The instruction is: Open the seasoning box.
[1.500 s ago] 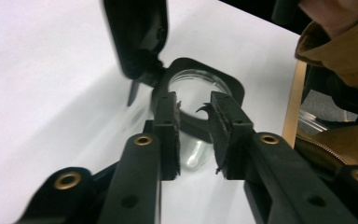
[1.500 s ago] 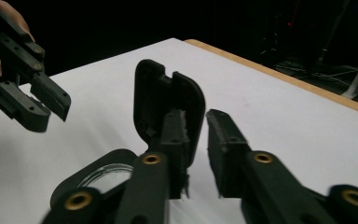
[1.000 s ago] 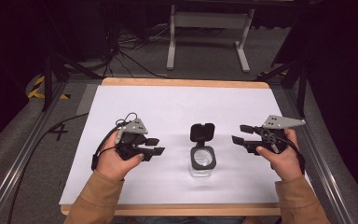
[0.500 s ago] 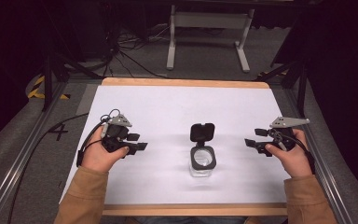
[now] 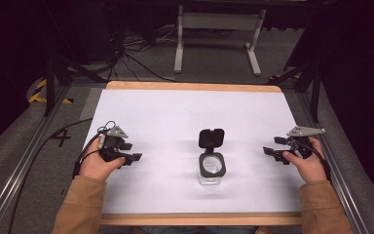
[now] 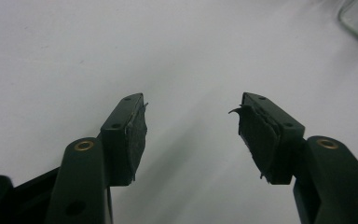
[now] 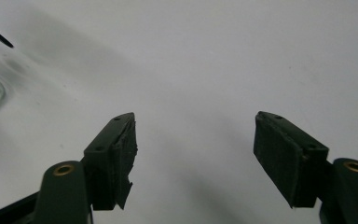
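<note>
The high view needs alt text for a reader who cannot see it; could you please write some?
A small clear jar with its black hinged lid flipped open stands near the middle of a white table. A person's hands hold an open left gripper and an open right gripper on either side of it, both apart from the jar and pointing toward it.

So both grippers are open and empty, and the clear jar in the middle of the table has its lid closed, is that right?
Not quite. The left gripper and right gripper are open and empty, but the clear jar has its black lid flipped open, standing up behind the mouth. The high view shows this.
</note>
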A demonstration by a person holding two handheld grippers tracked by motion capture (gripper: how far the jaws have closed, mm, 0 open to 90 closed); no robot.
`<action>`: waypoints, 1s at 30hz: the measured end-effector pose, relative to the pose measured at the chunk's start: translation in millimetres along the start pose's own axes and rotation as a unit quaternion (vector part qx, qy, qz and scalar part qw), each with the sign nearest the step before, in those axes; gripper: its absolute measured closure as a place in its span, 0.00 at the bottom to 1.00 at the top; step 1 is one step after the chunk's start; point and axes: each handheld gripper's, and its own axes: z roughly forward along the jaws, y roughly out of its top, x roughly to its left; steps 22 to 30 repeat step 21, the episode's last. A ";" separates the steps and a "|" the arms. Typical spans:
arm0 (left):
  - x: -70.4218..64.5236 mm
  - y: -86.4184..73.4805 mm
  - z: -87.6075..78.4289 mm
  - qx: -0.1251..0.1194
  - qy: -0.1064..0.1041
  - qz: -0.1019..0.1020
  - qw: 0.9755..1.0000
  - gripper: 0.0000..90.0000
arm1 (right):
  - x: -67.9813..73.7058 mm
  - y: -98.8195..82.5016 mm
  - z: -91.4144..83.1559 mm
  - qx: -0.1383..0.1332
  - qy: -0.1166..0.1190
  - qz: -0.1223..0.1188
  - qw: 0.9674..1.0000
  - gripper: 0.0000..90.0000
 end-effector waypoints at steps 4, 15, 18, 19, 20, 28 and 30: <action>4.1 -4.8 10.8 -0.003 0.003 -0.002 1.000 0.45 | -3.6 -9.0 11.8 0.016 -0.001 0.001 1.000 0.33; -2.9 -8.8 36.9 -0.010 -0.004 0.022 1.000 0.46 | -4.5 -20.4 31.2 0.013 0.004 -0.011 1.000 0.31; -3.3 -8.5 37.1 -0.012 -0.005 0.020 1.000 0.45 | -4.1 -20.1 30.5 0.011 -0.001 -0.012 1.000 0.31; -3.4 -8.6 37.2 -0.014 -0.008 0.015 1.000 0.45 | -4.2 -19.8 30.3 0.012 -0.002 -0.014 1.000 0.31; -3.4 -8.6 37.2 -0.014 -0.008 0.015 1.000 0.44 | -3.4 -19.3 30.3 0.011 -0.001 -0.012 1.000 0.31; -3.1 -8.5 37.3 -0.013 -0.010 0.014 1.000 0.44 | -3.4 -19.3 30.3 0.011 -0.001 -0.012 1.000 0.31; -3.1 -8.5 37.3 -0.013 -0.010 0.014 1.000 0.44 | -3.4 -19.3 30.3 0.011 -0.001 -0.012 1.000 0.31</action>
